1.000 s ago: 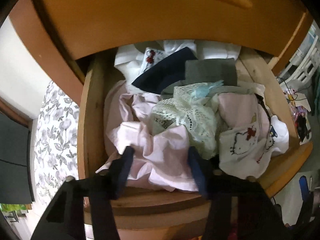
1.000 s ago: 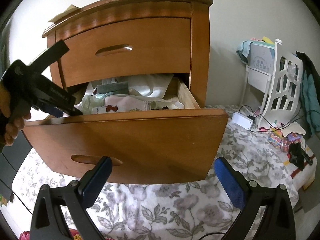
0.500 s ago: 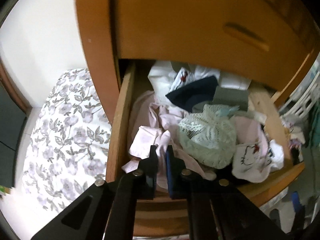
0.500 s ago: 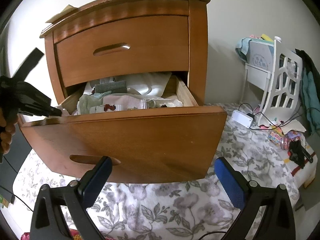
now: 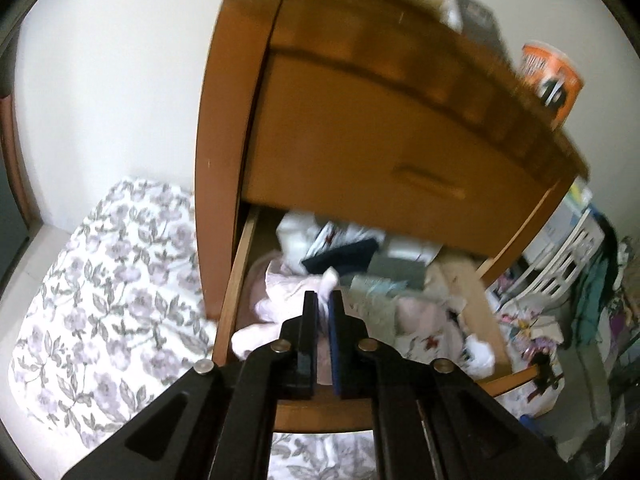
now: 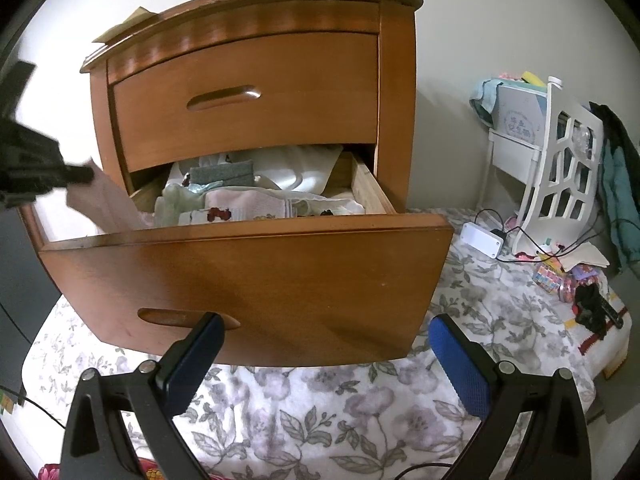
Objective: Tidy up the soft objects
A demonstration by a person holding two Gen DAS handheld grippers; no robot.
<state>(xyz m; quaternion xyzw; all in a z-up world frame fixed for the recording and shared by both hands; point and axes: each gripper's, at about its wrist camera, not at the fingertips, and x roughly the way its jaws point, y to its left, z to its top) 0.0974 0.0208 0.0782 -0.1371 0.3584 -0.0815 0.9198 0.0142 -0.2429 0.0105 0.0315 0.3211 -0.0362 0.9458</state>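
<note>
The right gripper (image 6: 324, 360) hangs in front of the open drawer (image 6: 256, 276), its jaws spread wide with nothing between them, low over the floral bedding (image 6: 320, 420). It is placed clear of the drawer front, probably so that it leaves the other hand room to work.

The left gripper (image 5: 324, 312) is clamped on a fold of the pink cloth (image 5: 280, 304) at the drawer's left front corner. In the right wrist view the cloth (image 6: 100, 204) runs taut from the tips down into the drawer, so most of it is in the drawer. A grip on 1 edge suits a limp item: it should let the cloth trail out without dragging its neighbours.

Behind it, the drawer holds a lace piece (image 6: 180, 200), printed white cloths (image 6: 256, 210) and a grey pad (image 6: 222, 172), loosely heaped. The upper drawer (image 6: 248, 96) is closed. An orange can (image 5: 550, 80) stands on the cabinet top.
</note>
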